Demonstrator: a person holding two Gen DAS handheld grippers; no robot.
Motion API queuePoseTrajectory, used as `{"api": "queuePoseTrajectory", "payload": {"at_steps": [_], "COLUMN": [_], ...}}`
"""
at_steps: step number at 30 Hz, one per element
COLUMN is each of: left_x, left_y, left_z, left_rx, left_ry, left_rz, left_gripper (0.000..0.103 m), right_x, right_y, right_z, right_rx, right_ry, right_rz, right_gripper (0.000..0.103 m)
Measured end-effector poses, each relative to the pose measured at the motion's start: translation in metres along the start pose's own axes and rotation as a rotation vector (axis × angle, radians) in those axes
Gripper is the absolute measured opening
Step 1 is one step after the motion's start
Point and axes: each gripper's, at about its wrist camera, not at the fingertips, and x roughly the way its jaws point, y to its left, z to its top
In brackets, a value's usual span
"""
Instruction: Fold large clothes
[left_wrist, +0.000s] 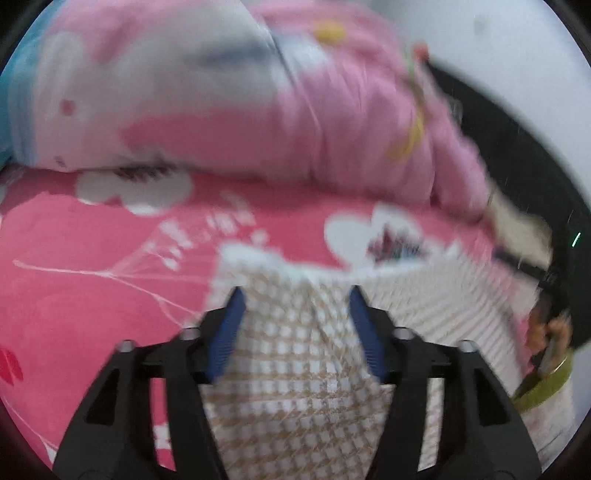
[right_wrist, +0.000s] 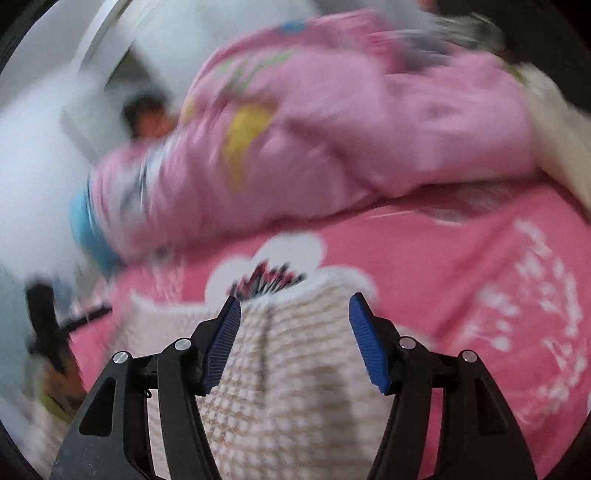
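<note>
A beige-and-white checked garment lies on the pink bed sheet, its far edge just past my fingertips. My left gripper is open above it, and the blue pads stand apart on either side of a raised fold without pressing it. In the right wrist view the same checked garment spreads under my right gripper. That gripper is open too, with its blue pads clear of the cloth. Both views are blurred.
A bulky pink quilt is heaped across the back of the bed, also visible as the pink quilt in the right view. The flowered pink sheet extends to the right. Dark objects sit at the left edge.
</note>
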Motion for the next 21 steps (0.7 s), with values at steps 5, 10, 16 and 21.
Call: {"api": "queuePoseTrajectory", "payload": {"at_steps": [5, 10, 16, 21], "left_x": [0.040, -0.009, -0.079, -0.088], "left_y": [0.024, 0.053, 0.019, -0.038], "left_z": [-0.013, -0.024, -0.059, -0.121], "left_rx": [-0.083, -0.151, -0.010, 0.159], "left_ry": [0.120, 0.055, -0.073, -0.059], "left_rz": [0.023, 0.065, 0.123, 0.066], "left_gripper": [0.064, 0.065, 0.065, 0.065], "right_x": [0.033, -0.028, -0.102, -0.113], "right_y": [-0.023, -0.073, -0.031, 0.033], "right_z": [-0.013, -0.027, -0.065, -0.123], "right_rx": [0.032, 0.180, 0.053, -0.136], "right_ry": [0.092, 0.066, -0.002, 0.000], "right_rz": [-0.040, -0.161, -0.242, -0.229], "right_gripper": [0.056, 0.040, 0.044, 0.044]}}
